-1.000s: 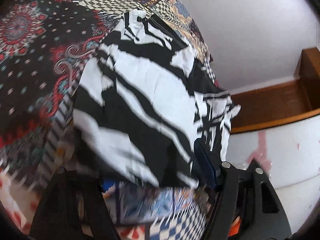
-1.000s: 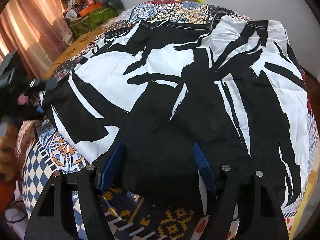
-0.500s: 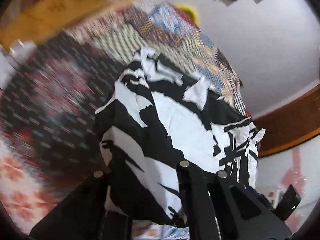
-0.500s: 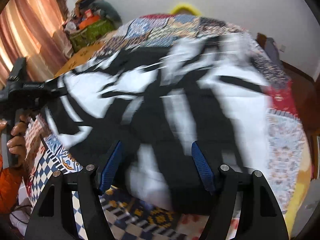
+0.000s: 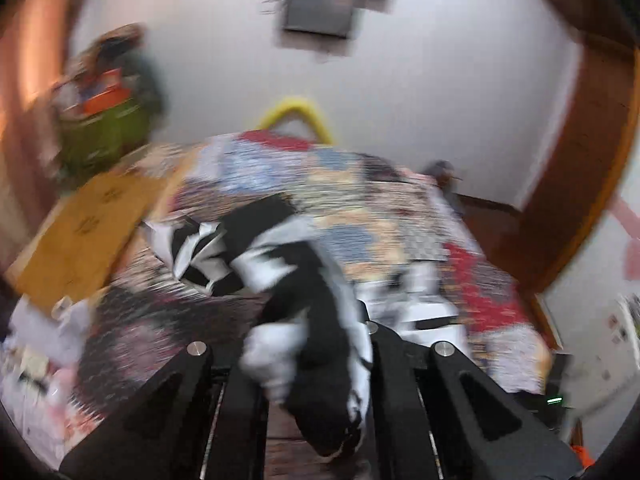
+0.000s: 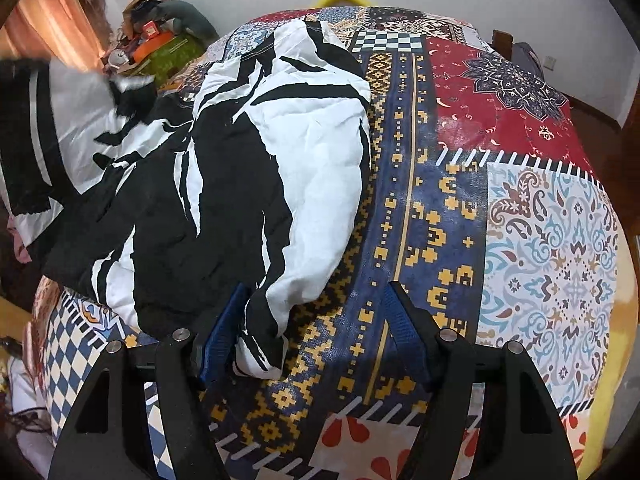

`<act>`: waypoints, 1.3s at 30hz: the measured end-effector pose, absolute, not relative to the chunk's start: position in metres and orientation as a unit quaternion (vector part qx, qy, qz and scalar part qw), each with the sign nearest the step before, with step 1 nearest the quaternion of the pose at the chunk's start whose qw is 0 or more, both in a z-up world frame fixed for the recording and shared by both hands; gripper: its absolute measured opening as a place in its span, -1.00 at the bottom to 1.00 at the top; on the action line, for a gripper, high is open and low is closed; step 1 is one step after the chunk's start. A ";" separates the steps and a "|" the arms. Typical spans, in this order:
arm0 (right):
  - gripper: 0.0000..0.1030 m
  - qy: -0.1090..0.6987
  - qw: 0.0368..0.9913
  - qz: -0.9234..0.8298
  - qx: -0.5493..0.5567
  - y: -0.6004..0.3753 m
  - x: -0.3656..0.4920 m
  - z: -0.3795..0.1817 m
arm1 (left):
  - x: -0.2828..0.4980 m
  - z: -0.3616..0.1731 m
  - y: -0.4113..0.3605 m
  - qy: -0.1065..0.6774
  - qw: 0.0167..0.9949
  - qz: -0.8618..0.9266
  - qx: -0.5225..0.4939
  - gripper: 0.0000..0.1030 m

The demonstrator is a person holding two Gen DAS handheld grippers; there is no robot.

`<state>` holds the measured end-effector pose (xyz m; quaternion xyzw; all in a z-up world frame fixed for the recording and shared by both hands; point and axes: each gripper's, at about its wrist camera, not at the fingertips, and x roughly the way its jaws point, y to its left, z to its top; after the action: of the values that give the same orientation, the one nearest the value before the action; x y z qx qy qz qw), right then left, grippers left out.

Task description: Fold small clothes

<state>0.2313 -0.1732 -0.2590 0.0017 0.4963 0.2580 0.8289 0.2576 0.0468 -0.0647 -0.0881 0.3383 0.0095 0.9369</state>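
A black-and-white patterned garment lies bunched on the left part of a patchwork bedspread. My right gripper is open just above the bedspread; a corner of the garment rests against its left blue pad. In the blurred left wrist view my left gripper is shut on a gathered fold of the same garment and holds it raised above the bed, the cloth trailing down to the bedspread.
A yellow-brown board lies at the bed's left edge. A cluttered pile with a green bag stands at the far left corner. Wooden furniture stands right of the bed.
My left gripper has closed on the garment and lifted it up and across. The spread garment has folded over to the left, uncovering the bedspread on the right. The right gripper stays open.
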 end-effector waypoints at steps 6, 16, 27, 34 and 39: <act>0.29 0.496 0.828 0.262 0.012 -0.178 0.231 -0.257 | 0.286 -0.091 -0.053 0.387 0.914 -0.112 -0.057 -0.87; 0.29 0.492 0.824 0.278 0.028 -0.192 0.223 -0.253 | 0.295 -0.193 -0.074 0.531 0.826 -0.168 -0.092 -0.87; 0.29 0.430 0.865 0.257 0.023 -0.226 0.206 -0.201 | 0.234 -0.131 -0.051 0.454 0.875 -0.160 -0.040 0.29; 0.29 0.373 0.893 0.250 0.034 -0.238 0.203 -0.148 | 0.252 -0.124 -0.008 0.439 0.894 -0.083 -0.047 0.45; 0.29 0.360 0.891 0.274 0.029 -0.220 0.205 -0.142 | 0.262 -0.177 0.003 0.503 0.861 -0.060 -0.038 0.45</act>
<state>0.2050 -0.2197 -0.1423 0.0291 0.3599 0.2738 0.8914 0.2622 0.0034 -0.1770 -0.0377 0.5029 -0.0604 0.8614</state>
